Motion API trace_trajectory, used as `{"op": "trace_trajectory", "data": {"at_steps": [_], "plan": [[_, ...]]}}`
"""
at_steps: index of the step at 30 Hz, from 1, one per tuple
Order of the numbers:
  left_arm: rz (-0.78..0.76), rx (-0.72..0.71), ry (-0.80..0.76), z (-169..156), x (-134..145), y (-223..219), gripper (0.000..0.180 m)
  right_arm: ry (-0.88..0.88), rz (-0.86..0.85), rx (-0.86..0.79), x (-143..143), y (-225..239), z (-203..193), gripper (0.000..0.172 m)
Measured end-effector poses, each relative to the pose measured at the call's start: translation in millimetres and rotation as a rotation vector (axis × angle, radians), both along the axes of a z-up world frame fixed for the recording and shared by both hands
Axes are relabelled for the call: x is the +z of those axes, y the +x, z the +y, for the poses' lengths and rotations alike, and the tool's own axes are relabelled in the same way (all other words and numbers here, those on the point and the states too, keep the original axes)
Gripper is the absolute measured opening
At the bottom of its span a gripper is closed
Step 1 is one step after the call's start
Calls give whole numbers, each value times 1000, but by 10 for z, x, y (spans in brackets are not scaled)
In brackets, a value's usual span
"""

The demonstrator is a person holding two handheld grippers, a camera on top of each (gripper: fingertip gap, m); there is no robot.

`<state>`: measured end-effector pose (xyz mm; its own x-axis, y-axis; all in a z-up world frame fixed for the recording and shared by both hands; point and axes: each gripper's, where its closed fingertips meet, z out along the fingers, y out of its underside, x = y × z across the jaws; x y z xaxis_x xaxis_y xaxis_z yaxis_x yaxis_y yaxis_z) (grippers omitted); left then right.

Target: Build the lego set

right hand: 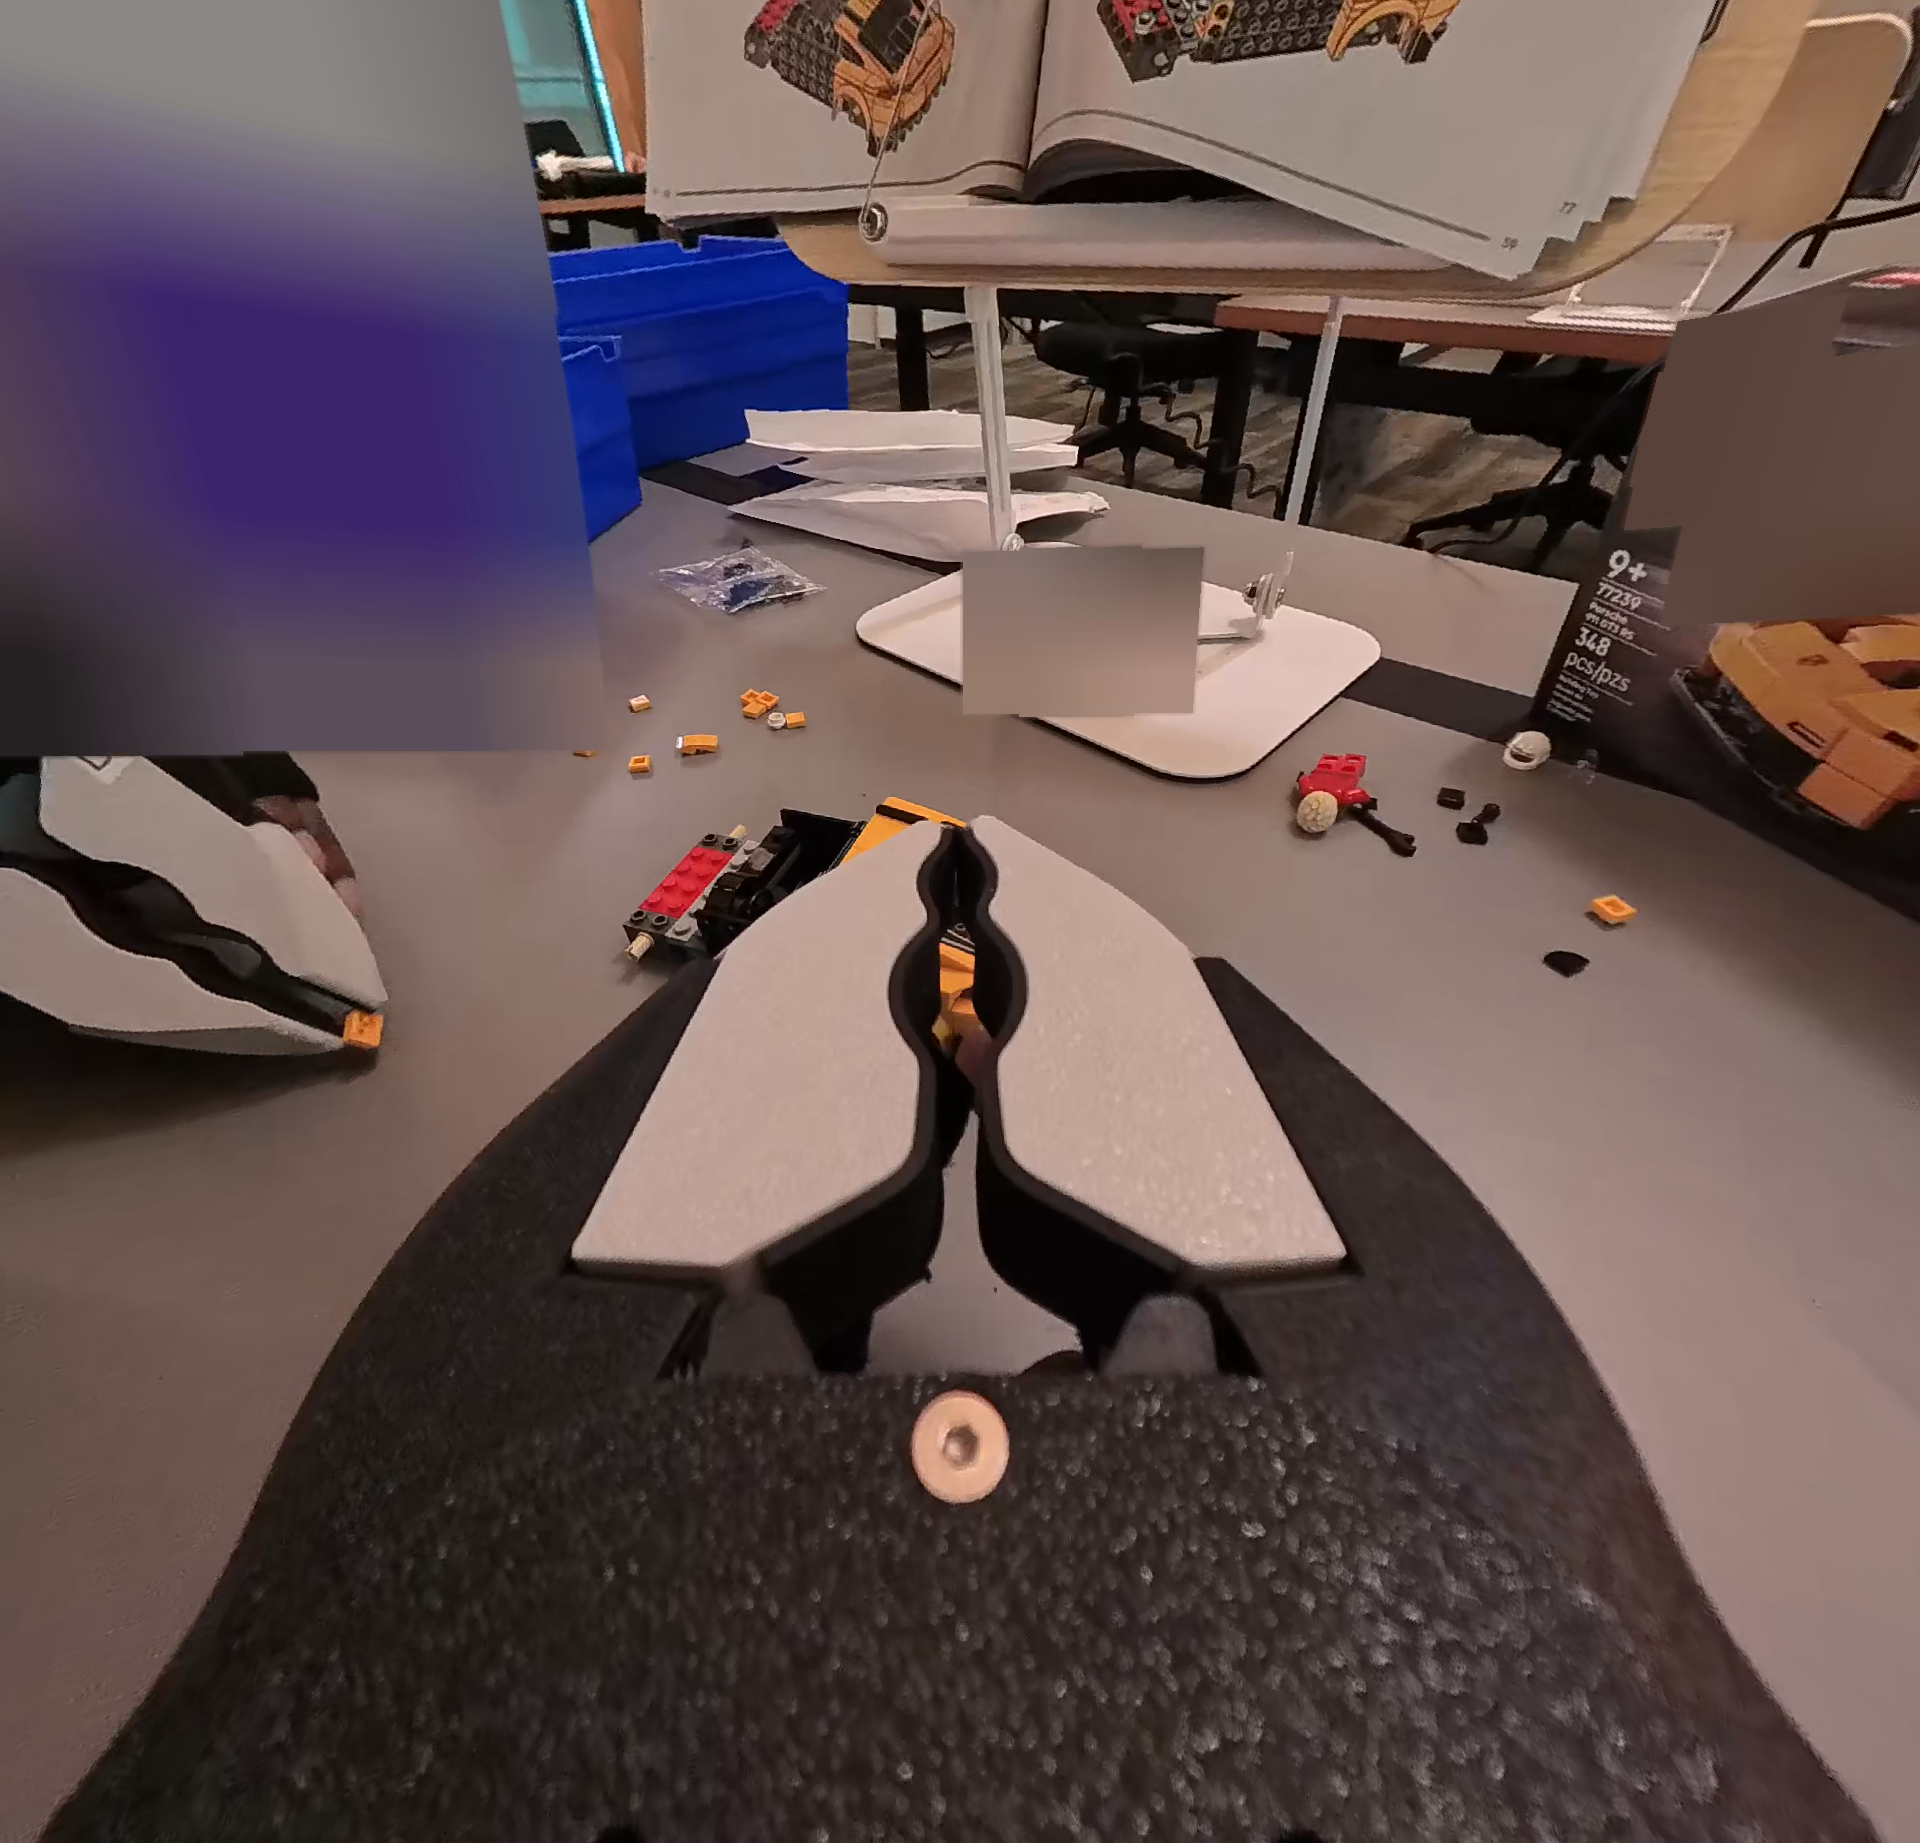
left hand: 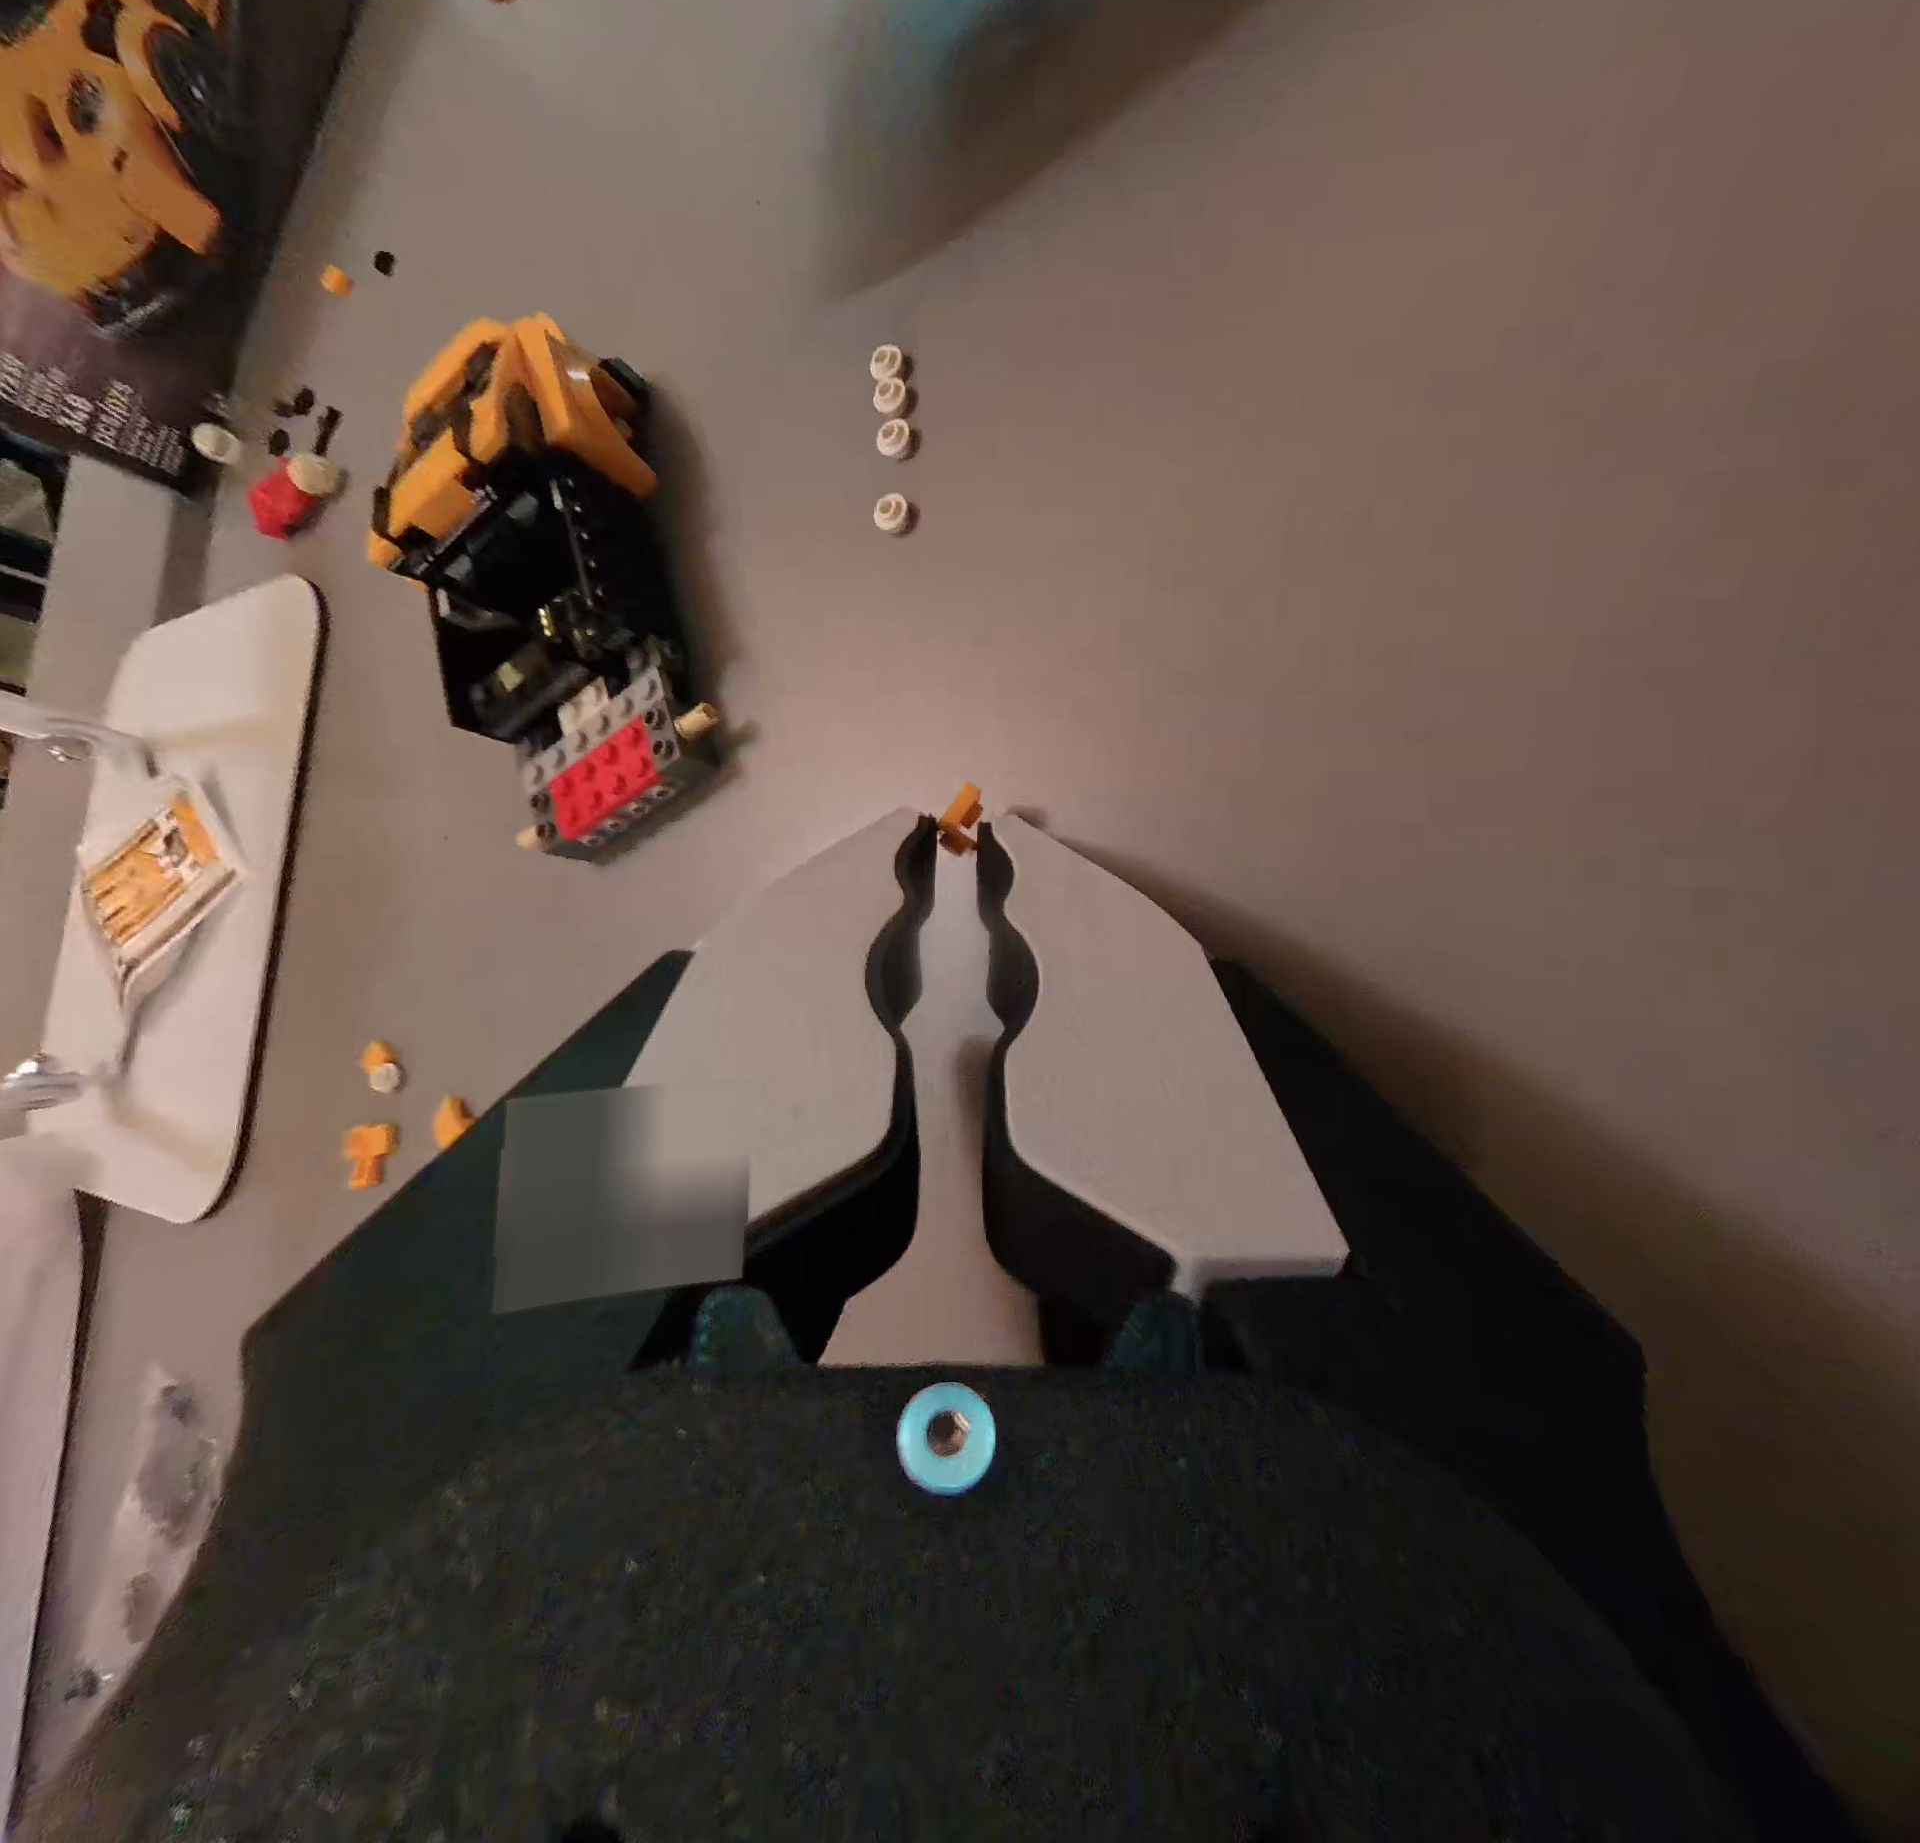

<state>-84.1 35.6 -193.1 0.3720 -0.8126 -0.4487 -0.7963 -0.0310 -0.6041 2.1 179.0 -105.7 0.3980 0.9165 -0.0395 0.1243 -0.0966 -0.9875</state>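
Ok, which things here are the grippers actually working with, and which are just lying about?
At the grippers: small orange piece, pinched at the left gripper tips; partly built car, just beyond the shut right gripper.
Lying about: four pale round studs, loose orange pieces, red piece, small black pieces, box, plastic bag.

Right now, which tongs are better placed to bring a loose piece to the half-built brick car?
Left, probably. The left tongs already pinch a small orange plastic brick piece at their tips. The right tongs are shut with nothing visibly gripped, over the orange-and-black brick car.
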Motion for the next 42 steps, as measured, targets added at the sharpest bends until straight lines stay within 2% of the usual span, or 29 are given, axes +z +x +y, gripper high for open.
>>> {"op": "trace_trajectory", "data": {"at_steps": [4, 8, 11, 13, 16, 18, 20, 21, 24, 26, 29, 33, 36, 37, 42], "plan": [[-40, 29, -7, 23, 48, -21, 7, 7, -5, -5, -2, 4, 3, 0], [-212, 134, -77, 51, 219, -96, 7, 14, -6, -11, 4, 9, 7, 0], [-458, 305, -164, 61, 431, -314, 7, 20, -8, -14, 7, 14, 8, 0], [-604, 448, -201, 43, 566, -617, 7, 23, -7, -13, 12, 14, 2, 0], [-708, 678, -197, -55, 790, -1267, 7, 25, -9, -7, 13, 8, -13, 0], [-701, 854, -176, -147, 955, -1811, 7, 29, -12, -4, 13, 2, -23, 0], [-623, 1058, -198, -260, 1051, -2424, 7, 33, -15, -1, 14, -1, -33, 0], [-551, 1167, -208, -318, 1079, -2755, 8, 38, -15, -1, 20, 0, -37, 0], [-228, 1327, -282, -466, 1071, -3534, 8, 49, -19, -5, 25, 3, -40, 0], [-79, 1336, -382, -482, 961, -3853, 8, 55, -28, -11, 11, 3, -33, 0], [-86, 1235, -640, -403, 647, -3878, 8, 65, -47, -19, -23, -2, -20, 0], [-122, 1106, -816, -218, 265, -3703, 9, 94, -74, -34, -59, -4, -5, 0], [-115, 1039, -856, -115, 90, -3616, 10, 100, -89, -41, -86, -6, 6, 0], [-133, 1013, -854, -74, 75, -3580, 16, 100, -92, -40, -94, -10, 8, 0], [-269, 956, -754, 135, 288, -3561, 39, 97, -103, -33, -121, -28, 5, 0]]}}
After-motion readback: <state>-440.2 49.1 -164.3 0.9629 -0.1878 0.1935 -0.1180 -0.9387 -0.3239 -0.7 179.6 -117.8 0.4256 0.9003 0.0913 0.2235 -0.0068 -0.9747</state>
